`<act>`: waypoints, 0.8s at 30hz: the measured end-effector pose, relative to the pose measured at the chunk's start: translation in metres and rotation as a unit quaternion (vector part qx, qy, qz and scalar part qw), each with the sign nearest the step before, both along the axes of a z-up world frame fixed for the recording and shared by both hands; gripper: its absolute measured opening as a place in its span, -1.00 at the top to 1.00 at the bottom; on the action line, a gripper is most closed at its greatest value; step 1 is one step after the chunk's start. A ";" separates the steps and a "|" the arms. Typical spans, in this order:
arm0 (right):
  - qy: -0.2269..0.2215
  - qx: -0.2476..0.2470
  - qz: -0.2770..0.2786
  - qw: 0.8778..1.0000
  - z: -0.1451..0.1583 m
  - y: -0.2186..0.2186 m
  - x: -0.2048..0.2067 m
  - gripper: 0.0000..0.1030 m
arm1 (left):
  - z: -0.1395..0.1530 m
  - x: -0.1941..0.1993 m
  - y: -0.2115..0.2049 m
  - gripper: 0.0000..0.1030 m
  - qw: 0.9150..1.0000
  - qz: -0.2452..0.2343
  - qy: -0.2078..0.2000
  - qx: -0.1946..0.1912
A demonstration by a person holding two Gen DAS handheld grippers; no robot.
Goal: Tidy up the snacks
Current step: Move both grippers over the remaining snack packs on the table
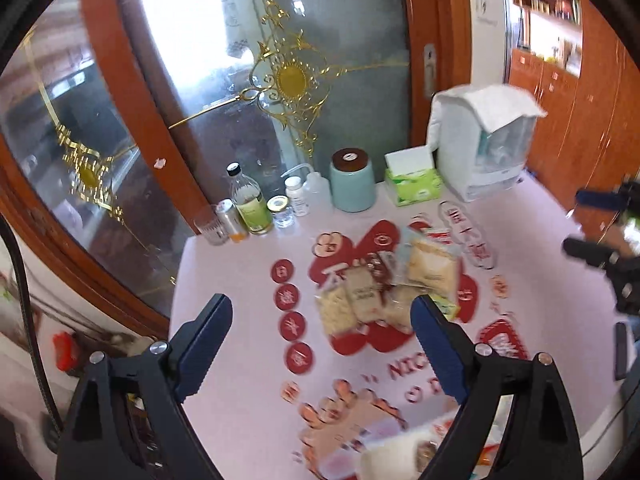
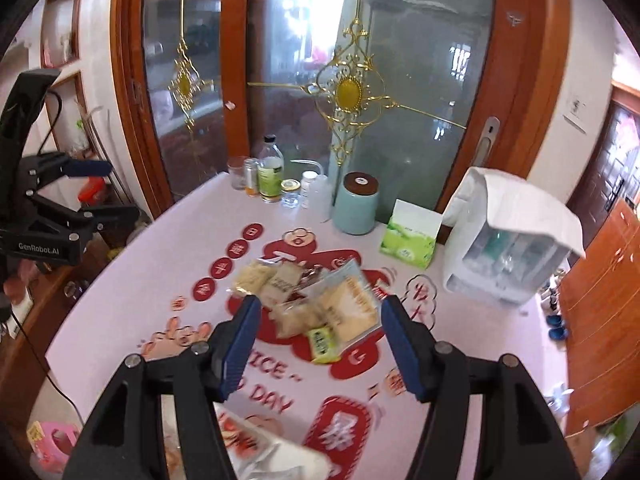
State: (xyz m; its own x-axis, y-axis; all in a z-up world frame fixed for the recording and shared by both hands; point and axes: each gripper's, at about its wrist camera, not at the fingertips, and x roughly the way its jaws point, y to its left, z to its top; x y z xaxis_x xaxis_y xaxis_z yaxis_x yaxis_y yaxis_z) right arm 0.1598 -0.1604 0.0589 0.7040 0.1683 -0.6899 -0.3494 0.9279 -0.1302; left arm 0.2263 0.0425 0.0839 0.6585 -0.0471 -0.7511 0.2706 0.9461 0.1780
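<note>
A pile of snack packets (image 1: 384, 284) lies in the middle of the pink table (image 1: 240, 272), pale biscuit bags and a small green packet; it also shows in the right wrist view (image 2: 316, 304). My left gripper (image 1: 322, 320) is open and empty, held above the table just short of the pile. My right gripper (image 2: 320, 320) is open and empty, hovering over the near side of the pile. The right gripper shows at the right edge of the left wrist view (image 1: 600, 224), and the left gripper at the left edge of the right wrist view (image 2: 100, 192). A white wrapped item (image 2: 276, 456) lies at the near table edge.
Along the table's back edge stand bottles and jars (image 1: 256, 208), a teal canister (image 1: 353, 184), a green tissue box (image 1: 412, 180) and a white dispenser under a cloth (image 1: 484, 140). A glass door with gold ornament (image 1: 288, 76) is behind. The tablecloth (image 2: 168, 248) has red prints.
</note>
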 end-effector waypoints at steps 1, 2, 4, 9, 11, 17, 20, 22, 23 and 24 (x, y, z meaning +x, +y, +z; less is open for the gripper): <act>0.001 -0.009 -0.002 1.000 -0.001 -0.001 0.011 -0.22 | -0.005 0.015 -0.001 -0.78 1.000 0.000 0.005 0.014; 0.008 -0.020 -0.003 1.000 -0.003 -0.002 0.028 -0.22 | -0.014 0.031 -0.003 -0.79 1.000 0.003 0.012 0.024; 0.021 -0.029 -0.006 0.999 -0.012 -0.002 0.050 -0.22 | -0.036 0.061 -0.001 -0.80 0.999 0.019 0.034 0.028; 0.085 -0.042 -0.008 0.995 -0.079 0.005 0.096 -0.22 | -0.135 0.124 0.007 -0.80 0.990 0.054 0.129 0.024; 0.125 -0.036 -0.004 0.992 -0.118 0.008 0.112 -0.22 | -0.177 0.140 0.009 -0.80 0.984 0.064 0.161 0.029; 0.216 -0.039 -0.010 0.975 -0.225 0.011 0.139 -0.22 | -0.273 0.163 0.010 -0.79 0.967 0.079 0.242 0.009; 0.257 -0.029 -0.011 0.966 -0.261 0.009 0.146 -0.22 | -0.299 0.167 0.006 -0.79 0.964 0.072 0.256 0.002; 0.266 -0.016 0.001 0.964 -0.273 0.009 0.146 -0.22 | -0.311 0.168 0.002 -0.79 0.962 0.068 0.265 -0.001; 0.264 -0.007 0.010 0.964 -0.276 0.009 0.144 -0.22 | -0.315 0.168 0.002 -0.79 0.961 0.067 0.268 -0.004; 0.264 -0.001 0.016 0.965 -0.276 0.010 0.144 -0.22 | -0.319 0.169 0.001 -0.79 0.961 0.065 0.270 -0.011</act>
